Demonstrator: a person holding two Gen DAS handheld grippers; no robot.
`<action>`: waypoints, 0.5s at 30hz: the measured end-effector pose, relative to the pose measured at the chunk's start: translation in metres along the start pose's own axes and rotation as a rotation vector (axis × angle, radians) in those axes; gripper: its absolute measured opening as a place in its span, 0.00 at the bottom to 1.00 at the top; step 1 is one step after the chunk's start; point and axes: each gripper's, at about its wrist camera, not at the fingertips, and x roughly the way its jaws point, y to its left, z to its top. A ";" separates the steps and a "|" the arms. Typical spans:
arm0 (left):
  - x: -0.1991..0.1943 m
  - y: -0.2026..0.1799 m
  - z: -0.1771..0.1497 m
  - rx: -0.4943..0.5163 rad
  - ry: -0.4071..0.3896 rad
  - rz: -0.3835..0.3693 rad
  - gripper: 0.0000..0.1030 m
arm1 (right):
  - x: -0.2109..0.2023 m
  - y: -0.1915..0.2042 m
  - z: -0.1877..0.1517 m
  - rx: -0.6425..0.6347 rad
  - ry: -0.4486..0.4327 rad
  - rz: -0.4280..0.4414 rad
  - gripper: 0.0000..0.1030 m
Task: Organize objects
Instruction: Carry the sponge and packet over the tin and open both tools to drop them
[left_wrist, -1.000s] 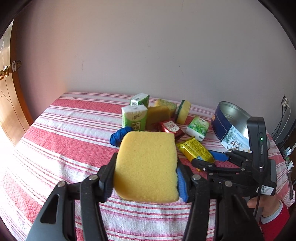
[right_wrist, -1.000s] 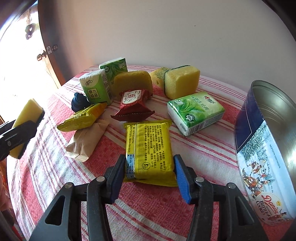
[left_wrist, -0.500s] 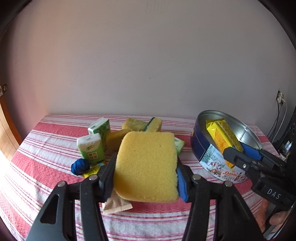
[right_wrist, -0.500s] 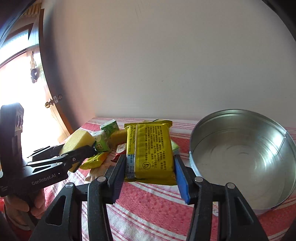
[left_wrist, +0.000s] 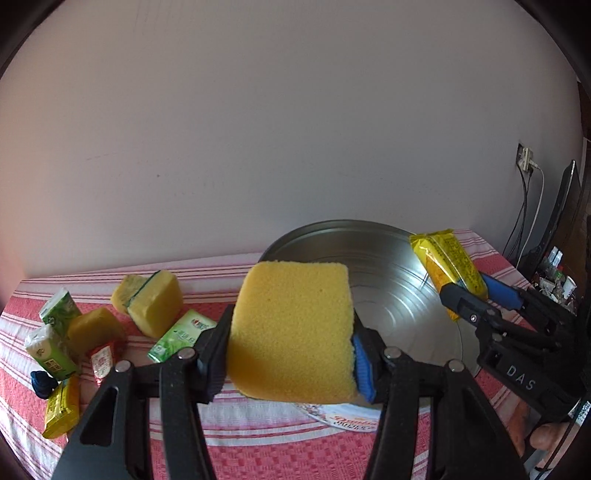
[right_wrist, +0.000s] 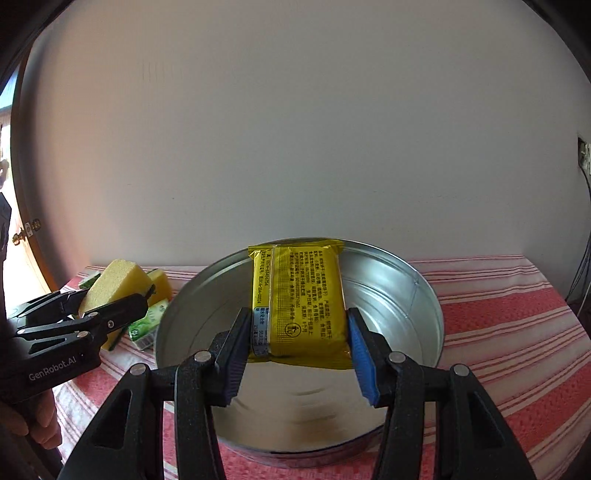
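A thick yellow foam sponge (left_wrist: 291, 332) is clamped between the pads of the left gripper (left_wrist: 290, 354) and is held in the air at the near left rim of the round silver metal tin (left_wrist: 402, 302). A yellow foil snack packet (right_wrist: 299, 302) is gripped by the right gripper (right_wrist: 297, 354), suspended above the tin's open interior. Both loads are seen clear of the red-and-white striped tablecloth (right_wrist: 517, 332). Other sponges and green tissue packs (left_wrist: 181, 334) are left on the cloth beside the tin.
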 end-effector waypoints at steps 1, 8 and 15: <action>0.006 -0.006 0.002 0.006 0.002 -0.005 0.53 | 0.004 -0.004 -0.001 0.008 0.009 -0.011 0.51; 0.043 -0.038 0.005 0.008 0.058 -0.005 0.53 | 0.019 -0.013 -0.007 0.021 0.053 -0.087 0.51; 0.057 -0.050 -0.004 0.030 0.092 0.010 0.53 | 0.016 -0.022 -0.017 0.001 0.080 -0.087 0.51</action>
